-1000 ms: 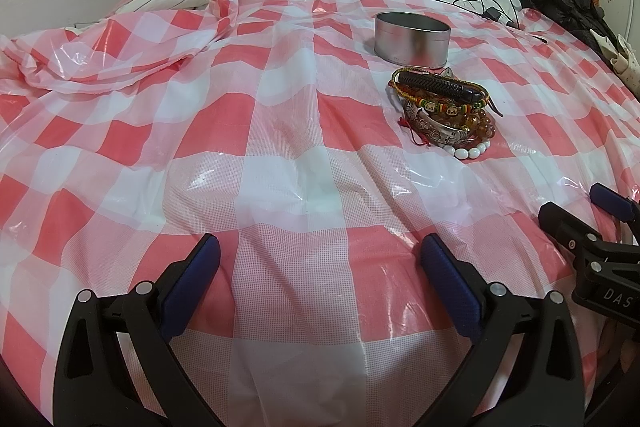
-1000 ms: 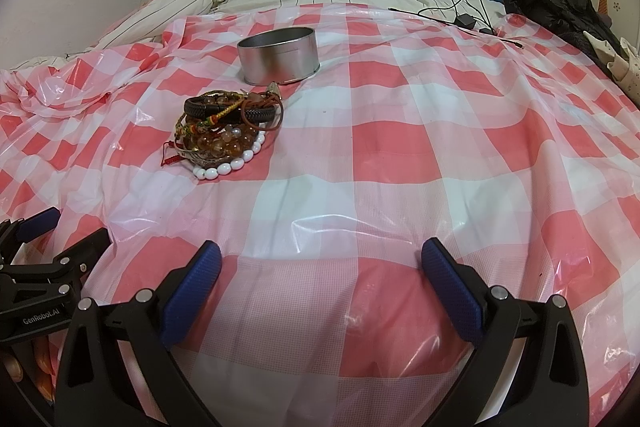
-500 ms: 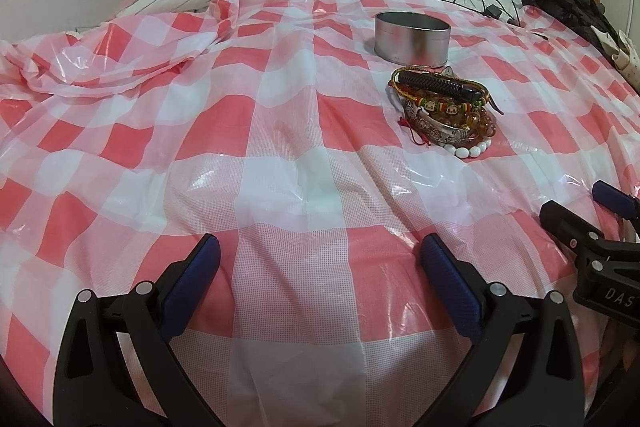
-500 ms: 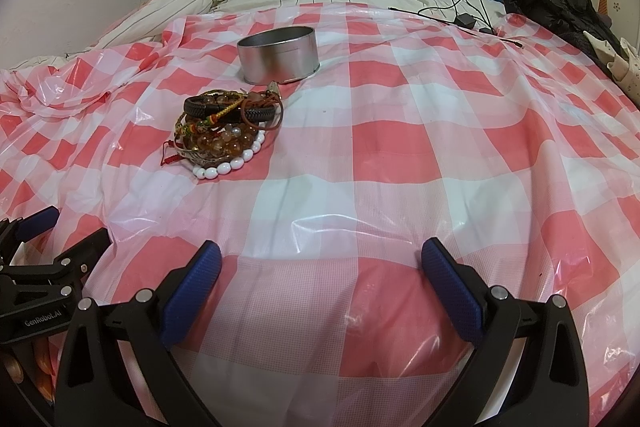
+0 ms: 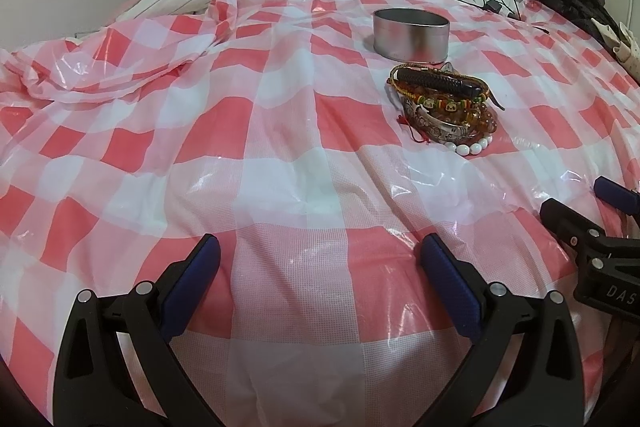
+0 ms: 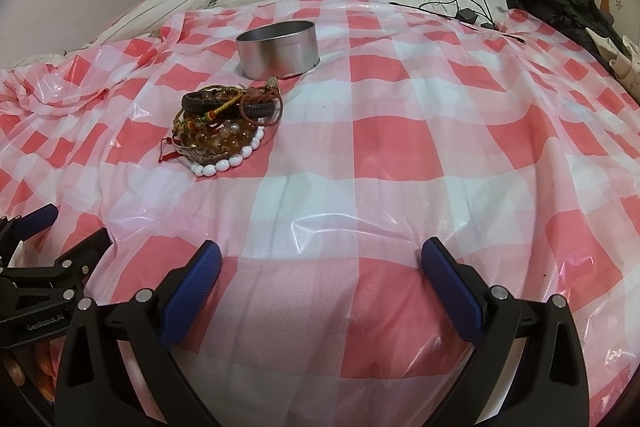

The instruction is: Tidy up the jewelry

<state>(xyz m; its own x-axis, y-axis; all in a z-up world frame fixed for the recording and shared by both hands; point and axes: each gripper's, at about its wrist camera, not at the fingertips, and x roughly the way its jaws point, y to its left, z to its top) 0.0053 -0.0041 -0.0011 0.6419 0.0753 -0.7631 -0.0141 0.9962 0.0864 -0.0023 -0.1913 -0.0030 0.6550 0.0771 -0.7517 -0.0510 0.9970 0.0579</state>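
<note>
Item: 1 heap of bracelets (image 5: 442,107), lying on the red-and-white checked plastic sheet (image 5: 280,155), at about 1 o'clock from your left gripper (image 5: 320,287) and about 11 o'clock from your right gripper (image 6: 320,287). Container: 1 open metal tin (image 6: 277,49), upright, mouth facing up, just beyond the heap at its 12 o'clock; whether they touch cannot be told. Grippers: both released, jaws spread wide, nothing between them, both low over the sheet and well short of the heap. Step in hand, by my judgement: the start, with no piece yet lifted and no piece visible in the tin, whose floor is hidden. Orientation: the bracelets lie flat, stacked as overlapping rings; the topmost black braided band (image 5: 438,81) runs its long axis from 10 o'clock to 4 o'clock in the left view. A white bead strand (image 6: 230,161) rims the near edge. Next move: you should bring 1 gripper forward, pinch the top band across its width, not along it, and lift clear slowly, since the red cords (image 5: 416,133) may drag neighbours.
</note>
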